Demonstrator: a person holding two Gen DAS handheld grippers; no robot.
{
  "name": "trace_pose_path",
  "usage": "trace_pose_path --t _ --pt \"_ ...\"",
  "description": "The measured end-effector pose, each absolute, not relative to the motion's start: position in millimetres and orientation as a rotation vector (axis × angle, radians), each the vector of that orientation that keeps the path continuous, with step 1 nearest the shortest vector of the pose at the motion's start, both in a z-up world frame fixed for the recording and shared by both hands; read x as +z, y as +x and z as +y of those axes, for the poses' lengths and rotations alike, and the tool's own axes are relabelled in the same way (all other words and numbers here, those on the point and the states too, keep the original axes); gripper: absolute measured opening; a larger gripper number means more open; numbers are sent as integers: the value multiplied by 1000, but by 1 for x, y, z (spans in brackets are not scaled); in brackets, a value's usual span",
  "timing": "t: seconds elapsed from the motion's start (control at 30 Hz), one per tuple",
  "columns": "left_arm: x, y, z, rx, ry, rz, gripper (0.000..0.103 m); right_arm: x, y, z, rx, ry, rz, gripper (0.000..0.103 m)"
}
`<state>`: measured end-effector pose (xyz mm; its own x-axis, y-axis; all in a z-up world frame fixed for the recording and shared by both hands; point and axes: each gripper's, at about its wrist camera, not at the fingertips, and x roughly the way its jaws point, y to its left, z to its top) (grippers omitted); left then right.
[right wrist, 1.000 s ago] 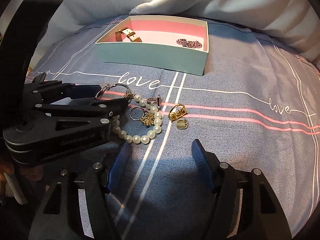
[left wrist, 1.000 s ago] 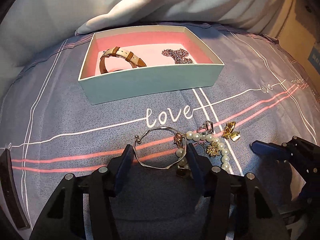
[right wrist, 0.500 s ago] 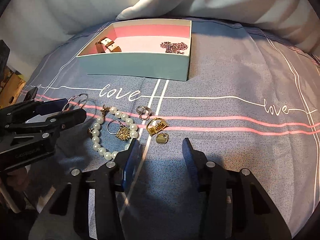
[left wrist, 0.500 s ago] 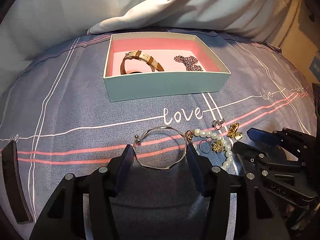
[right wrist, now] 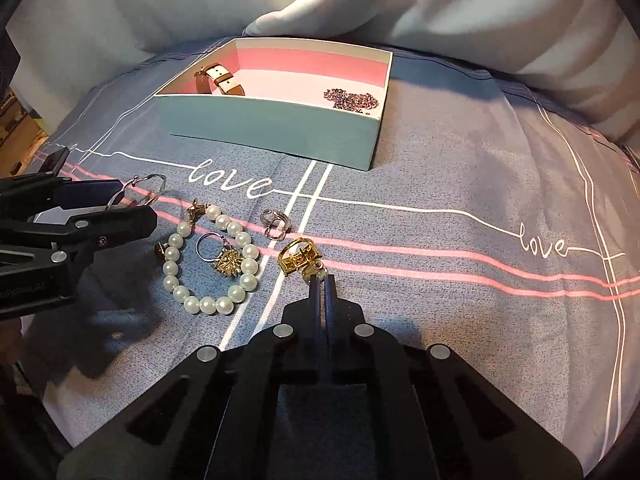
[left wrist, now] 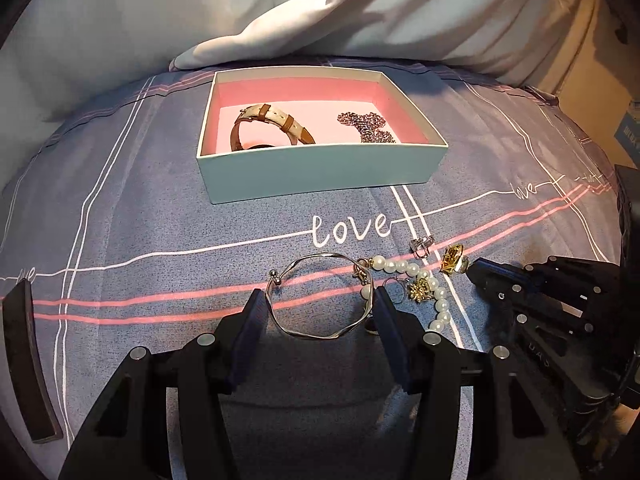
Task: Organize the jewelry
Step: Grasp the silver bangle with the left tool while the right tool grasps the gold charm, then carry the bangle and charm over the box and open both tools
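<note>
A: Jewelry, sorted or loose?
B: Both. Loose on the blue-grey bedcover (right wrist: pixel 440 168), just past the word "love"; some already inside the teal box (left wrist: pixel 320 176) further back.

A: Inside the box?
B: A tan-strapped watch (left wrist: pixel 272 120) at the left, a heaped chain (left wrist: pixel 366 126) at the right, well apart, both on the pink lining.

A: And the left gripper (left wrist: pixel 319 296)?
B: Part-way closed, clamped across a silver bangle (left wrist: pixel 316 335), one pad on each side of the hoop. Seen from the right wrist, holding it tilted up off the cloth.

A: Beside it?
B: A pearl bracelet (right wrist: pixel 208 306) lying in a loop just to the right, with a small ring with a gold charm (right wrist: pixel 226 260) inside the loop. Next, a silver ring (right wrist: pixel 274 222) on the white cross lines, then a gold ring (right wrist: pixel 298 258) nearest the other tool.

A: The right gripper (right wrist: pixel 321 278)?
B: Just been closing, now clenched, fingertips pressed together at the near edge of the gold ring. Touching it, by the look; impossible to tell whether a sliver of it is nipped between the tips.

A: Behind the box?
B: Only a white pillow (left wrist: pixel 260 44), its corner near the box's back wall.
</note>
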<state>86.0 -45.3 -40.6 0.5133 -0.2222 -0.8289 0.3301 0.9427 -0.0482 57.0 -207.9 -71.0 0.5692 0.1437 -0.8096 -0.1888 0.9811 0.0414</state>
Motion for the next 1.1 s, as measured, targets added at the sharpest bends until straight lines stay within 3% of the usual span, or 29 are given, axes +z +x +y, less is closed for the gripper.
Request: trace_pose_path --t 0.6,1.1 --pt "-37 86 -44 -329 119 981 54 -69 71 -199 231 -46 949 3" --pt "41 169 -62 -282 100 854 54 42 141 -177 220 -96 740 3"
